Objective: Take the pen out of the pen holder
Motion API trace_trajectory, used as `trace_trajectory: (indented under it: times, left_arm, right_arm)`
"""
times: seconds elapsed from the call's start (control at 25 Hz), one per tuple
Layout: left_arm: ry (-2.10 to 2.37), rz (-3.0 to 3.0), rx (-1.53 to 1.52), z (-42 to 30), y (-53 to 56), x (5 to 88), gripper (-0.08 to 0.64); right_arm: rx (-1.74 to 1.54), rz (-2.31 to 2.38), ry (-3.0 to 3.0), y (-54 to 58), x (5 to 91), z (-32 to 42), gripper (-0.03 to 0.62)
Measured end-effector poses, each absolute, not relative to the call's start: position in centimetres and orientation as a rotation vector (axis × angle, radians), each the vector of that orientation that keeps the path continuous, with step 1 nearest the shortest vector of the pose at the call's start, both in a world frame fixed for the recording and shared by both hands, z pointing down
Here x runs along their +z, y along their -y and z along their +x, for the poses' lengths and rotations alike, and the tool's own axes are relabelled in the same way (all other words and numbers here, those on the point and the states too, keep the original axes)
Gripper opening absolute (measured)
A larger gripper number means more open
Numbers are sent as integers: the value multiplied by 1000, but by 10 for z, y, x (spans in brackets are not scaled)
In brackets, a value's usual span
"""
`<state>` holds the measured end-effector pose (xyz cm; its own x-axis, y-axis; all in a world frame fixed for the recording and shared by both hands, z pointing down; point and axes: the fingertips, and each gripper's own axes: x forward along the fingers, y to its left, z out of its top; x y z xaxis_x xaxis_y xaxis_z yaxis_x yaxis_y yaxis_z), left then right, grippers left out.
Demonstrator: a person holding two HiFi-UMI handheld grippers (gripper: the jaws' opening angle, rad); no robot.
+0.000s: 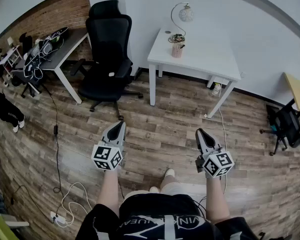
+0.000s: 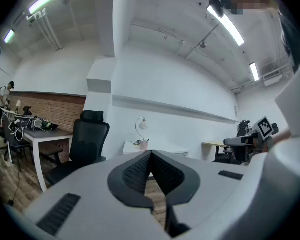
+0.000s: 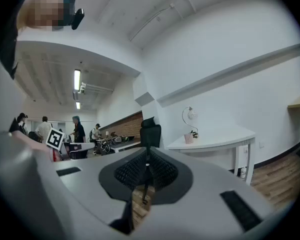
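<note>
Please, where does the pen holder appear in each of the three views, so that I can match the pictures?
Head view: the pen holder is at top centre, on the white table.
Left gripper view: the pen holder is small, near the centre, on the same table.
Right gripper view: the pen holder is right of centre, on the table top.
Shared landmark: the desk lamp with a round head stands right beside it in all three.

The holder (image 1: 177, 49) on the white table (image 1: 205, 59) is too small for me to pick out a pen in it. The edges cut off a yellow desk (image 1: 297, 91) at right and a person (image 1: 5, 109) at left.
</note>
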<state>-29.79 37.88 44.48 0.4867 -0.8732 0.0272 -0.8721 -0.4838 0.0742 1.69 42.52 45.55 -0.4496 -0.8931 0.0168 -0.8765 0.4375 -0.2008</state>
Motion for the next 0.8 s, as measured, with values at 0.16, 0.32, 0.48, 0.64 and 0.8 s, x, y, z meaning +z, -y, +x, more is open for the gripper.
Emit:
trace_trajectory:
  times: [0.16, 0.32, 0.48, 0.64, 0.8]
  left_arm:
    - [1545, 2648, -17, -299, -371, 446, 12]
    - [1541, 2644, -18, -299, -361, 447, 12]
    - [1544, 2639, -17, -297, -347, 449, 12]
    - [1547, 2633, -6, -295, -329, 451, 12]
    - [1540, 2614, 7, -291, -308, 457, 12]
  right_arm:
    - [-284, -1605, -2573, -417, 459, 15, 38]
    - [-288, -1611, -2570, -407, 460, 15, 38]
    - [-305, -1619, -2561, -390, 463, 20, 38]
    - [-309, -1619, -2579, -370, 467, 21, 38]
    - [-322, -1620, -2578, -348, 471, 25, 38]
